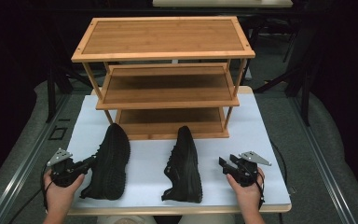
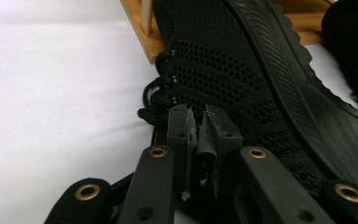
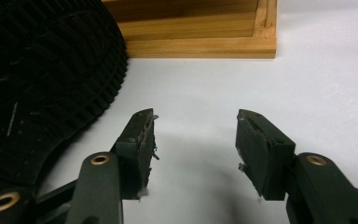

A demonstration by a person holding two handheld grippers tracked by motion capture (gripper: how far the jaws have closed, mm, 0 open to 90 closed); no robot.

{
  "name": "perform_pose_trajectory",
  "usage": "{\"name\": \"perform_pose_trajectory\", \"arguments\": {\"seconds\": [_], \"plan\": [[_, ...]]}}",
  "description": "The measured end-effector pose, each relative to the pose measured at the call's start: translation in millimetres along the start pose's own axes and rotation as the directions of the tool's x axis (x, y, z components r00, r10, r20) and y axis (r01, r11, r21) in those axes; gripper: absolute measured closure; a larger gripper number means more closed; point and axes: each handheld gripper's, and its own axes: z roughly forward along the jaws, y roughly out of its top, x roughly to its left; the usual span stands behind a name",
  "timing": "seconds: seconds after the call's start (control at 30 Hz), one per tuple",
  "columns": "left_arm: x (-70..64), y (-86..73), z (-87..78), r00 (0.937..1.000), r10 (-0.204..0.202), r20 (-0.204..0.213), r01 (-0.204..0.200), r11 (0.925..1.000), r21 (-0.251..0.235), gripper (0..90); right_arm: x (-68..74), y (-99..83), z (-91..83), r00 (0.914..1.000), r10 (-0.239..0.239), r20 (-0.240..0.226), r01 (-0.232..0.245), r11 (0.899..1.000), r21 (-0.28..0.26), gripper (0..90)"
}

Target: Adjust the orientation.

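Knit-mesh left sneaker [image 2: 223,70] pinched at its collar by left gripper [image 2: 198,122] jaws, ridged rubber sole seen, right gripper [image 3: 193,135] jaws held wide over white tabletop [image 3: 307,84], bamboo shoe rack [image 1: 165,74] behind

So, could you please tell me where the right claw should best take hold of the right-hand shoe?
By the collar rim at the heel of the right-hand shoe, from its right side: it lies on its side, sole toward the open right claw, so the thin opening edge fits between the jaws.

Your left gripper [image 1: 91,161] and right gripper [image 1: 222,163] are black, each topped by a grey three-cornered plate with a dark cable trailing back. Brass-ringed pivots stud the linkages; the jaw pads look frayed.
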Motion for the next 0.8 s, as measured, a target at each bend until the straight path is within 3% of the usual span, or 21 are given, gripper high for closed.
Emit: {"name": "perform_pose_trajectory", "arguments": {"seconds": [0.23,0.4,0.67,0.8], "plan": [[-0.4,-0.3,2.2,0.9994,-0.009,0.033,0.009,0.9999,0.008,83.1,-0.2,0.1,0.2,1.0,0.003,-0.003,-0.003,1.0,0.005,46.6],[-4.3,1.6,4.2,0.9952,-0.039,0.089,0.04,0.9992,-0.002,83.2,-0.4,0.1,0.5,1.0,0.004,-0.004,-0.004,1.0,0.007,46.6],[-29.7,17.1,1.7,0.9952,0.056,0.08,-0.058,0.9982,0.017,83.2,-1.1,0.3,-0.1,0.9999,0.012,0.002,-0.012,1.0,0.015,46.6],[-45.0,28.8,0.2,0.9867,0.071,0.146,-0.073,0.9973,0.008,82.2,-1.6,-0.2,0.7,0.9999,0.016,-0.001,-0.016,1.0,0.002,46.6]]}}
